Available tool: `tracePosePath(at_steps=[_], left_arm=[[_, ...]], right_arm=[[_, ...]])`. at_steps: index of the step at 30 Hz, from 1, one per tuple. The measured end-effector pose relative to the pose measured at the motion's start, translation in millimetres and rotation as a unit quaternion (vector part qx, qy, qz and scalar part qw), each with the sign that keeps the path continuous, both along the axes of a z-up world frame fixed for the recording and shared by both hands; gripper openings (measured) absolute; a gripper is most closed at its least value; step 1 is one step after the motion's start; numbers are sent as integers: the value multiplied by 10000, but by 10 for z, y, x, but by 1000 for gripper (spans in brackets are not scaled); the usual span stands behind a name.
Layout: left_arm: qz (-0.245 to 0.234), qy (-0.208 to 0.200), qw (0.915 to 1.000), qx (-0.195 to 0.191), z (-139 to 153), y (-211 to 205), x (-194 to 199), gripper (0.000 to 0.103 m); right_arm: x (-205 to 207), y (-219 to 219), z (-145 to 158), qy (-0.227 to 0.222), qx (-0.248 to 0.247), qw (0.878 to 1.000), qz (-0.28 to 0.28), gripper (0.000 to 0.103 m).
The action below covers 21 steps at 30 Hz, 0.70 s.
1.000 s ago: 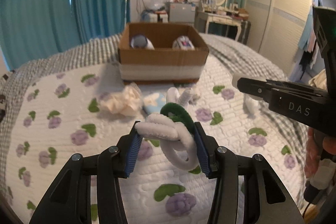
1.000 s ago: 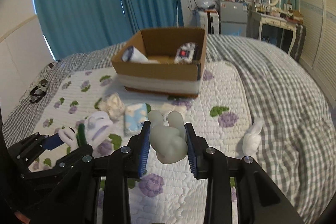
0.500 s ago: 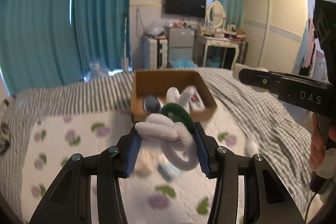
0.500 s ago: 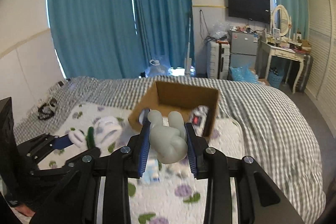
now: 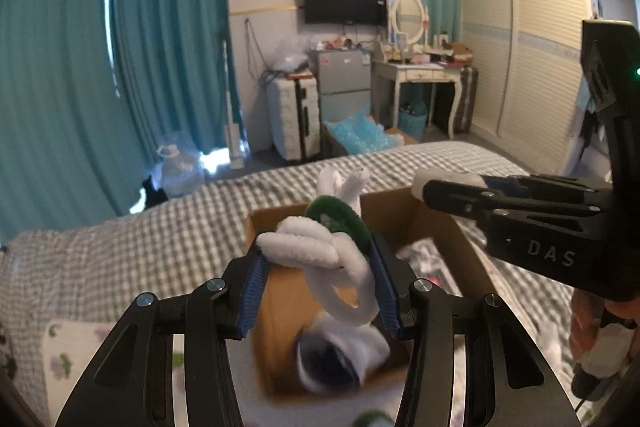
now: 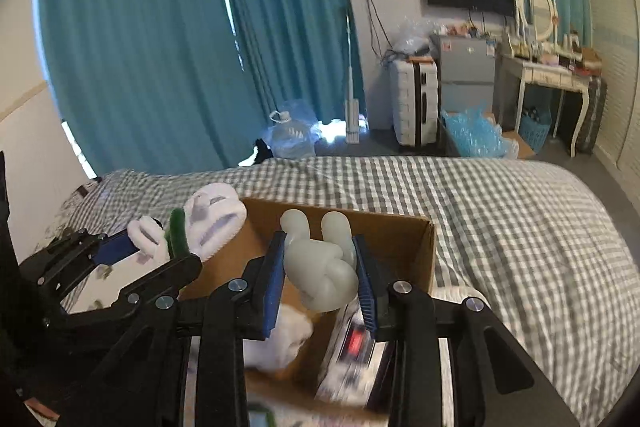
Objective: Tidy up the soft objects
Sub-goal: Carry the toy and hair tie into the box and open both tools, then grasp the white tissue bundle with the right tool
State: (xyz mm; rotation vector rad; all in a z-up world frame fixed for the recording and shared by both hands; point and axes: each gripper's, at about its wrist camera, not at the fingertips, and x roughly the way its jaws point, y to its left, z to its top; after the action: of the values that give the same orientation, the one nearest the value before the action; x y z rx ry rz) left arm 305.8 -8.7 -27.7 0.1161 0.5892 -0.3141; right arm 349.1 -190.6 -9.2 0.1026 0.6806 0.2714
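While 2 grippers now hover over 1 box, having risen from the bedspread, left gripper clamps 1 plush toy; right gripper clamps 1 rubber toy.

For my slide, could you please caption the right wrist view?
Right gripper holds a grey squishy toy above the cardboard box.

Contents of the cardboard box are motion-blurred in both wrist views. In the left wrist view, a white-and-dark soft item at the near end is smeared; its identity cannot be determined. The plush toy hides the box's centre. In the right wrist view, the grey rubber toy and both gripper bodies cover the box floor; a blurred item with a red patch is unreadable. The box's near wall is cut off below.
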Motion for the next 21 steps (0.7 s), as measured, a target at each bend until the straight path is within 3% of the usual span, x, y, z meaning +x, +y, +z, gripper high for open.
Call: tracePosePath(at_steps=[6,7,8,10,13,16,21], left_arm=[[178,197,9994,204,-338,-106,337,57],[201,200,9990,333,-391,-154,349,57],[238,200,9988,391,-405,-179,354,57],[313,233,9980,498,-430,-206,347,57],[174,438,9981,403,-379,-209,317,63],[285,322,9979,485,-168,-181,165,66],[413,104,9984,381,309,-94,-195,66]], right_arm=[[390,-90,-289,223,25,9997,-82,37],[425,-113,-322,242,15,9997,-94,46],[443,-118,-349,244,16,9996,-125,63],[442,-173,-361,173,-45,9992,-368,81],[357,-289,-294,171,161,9983,-536,82],[210,-439,-103,156,200,9972,-700,83],[-263,-712,515,-143,70,9952,-963,86]])
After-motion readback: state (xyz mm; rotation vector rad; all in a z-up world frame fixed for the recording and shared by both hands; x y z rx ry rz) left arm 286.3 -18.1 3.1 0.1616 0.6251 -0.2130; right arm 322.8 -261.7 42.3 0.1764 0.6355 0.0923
